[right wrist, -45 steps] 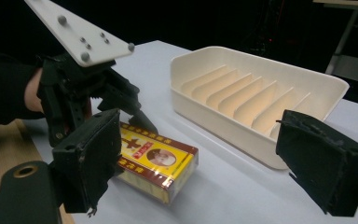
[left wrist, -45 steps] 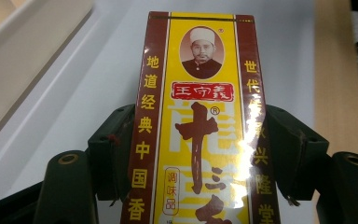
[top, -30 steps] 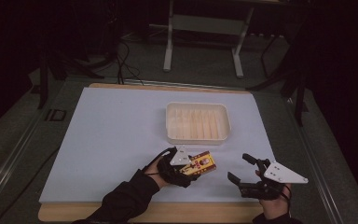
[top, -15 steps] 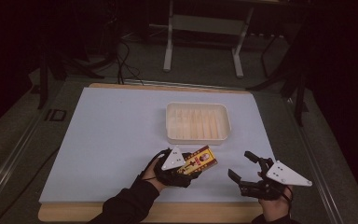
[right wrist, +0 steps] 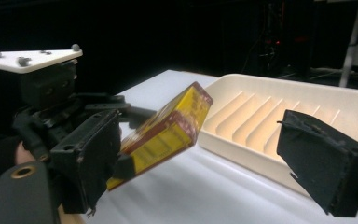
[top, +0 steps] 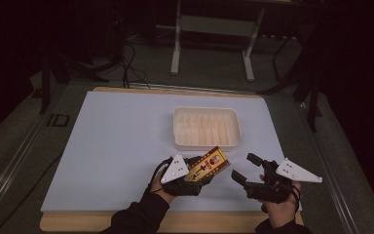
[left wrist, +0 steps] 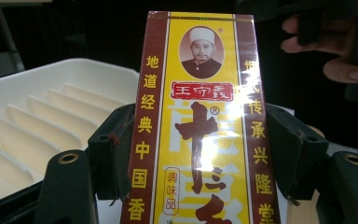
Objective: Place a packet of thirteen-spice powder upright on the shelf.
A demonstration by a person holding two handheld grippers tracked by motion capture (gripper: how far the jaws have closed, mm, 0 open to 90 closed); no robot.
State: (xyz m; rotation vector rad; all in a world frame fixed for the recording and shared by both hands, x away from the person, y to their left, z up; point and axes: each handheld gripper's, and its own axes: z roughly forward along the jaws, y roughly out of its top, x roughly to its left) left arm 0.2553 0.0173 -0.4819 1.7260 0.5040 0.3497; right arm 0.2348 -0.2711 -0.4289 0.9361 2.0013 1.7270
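A yellow and dark-red packet (top: pixel 209 164) with Chinese print is lifted off the table, its far end tilted up toward the tray. My left gripper (top: pixel 198 175) is shut on its lower half; in the left gripper view the black jaws press both long sides of the packet (left wrist: pixel 200 116). My right gripper (top: pixel 242 167) hovers just right of the packet, open, with nothing between its jaws. In the right gripper view the packet (right wrist: pixel 168 130) sits beside the near left jaw, held by the left gripper (right wrist: pixel 121 140), and my right gripper (right wrist: pixel 205 172) gapes wide.
A white ribbed tray (top: pixel 205 142) lies empty just beyond both grippers, also near in the gripper views as the tray (left wrist: pixel 9 93) and the tray (right wrist: pixel 354 100). A white board (top: pixel 117 141) covers the table. Dark floor, cables and a stand's legs lie beyond the far edge.
The packet in my left gripper has come up a little, its far end tipped toward the tray. My right gripper has risen slightly.
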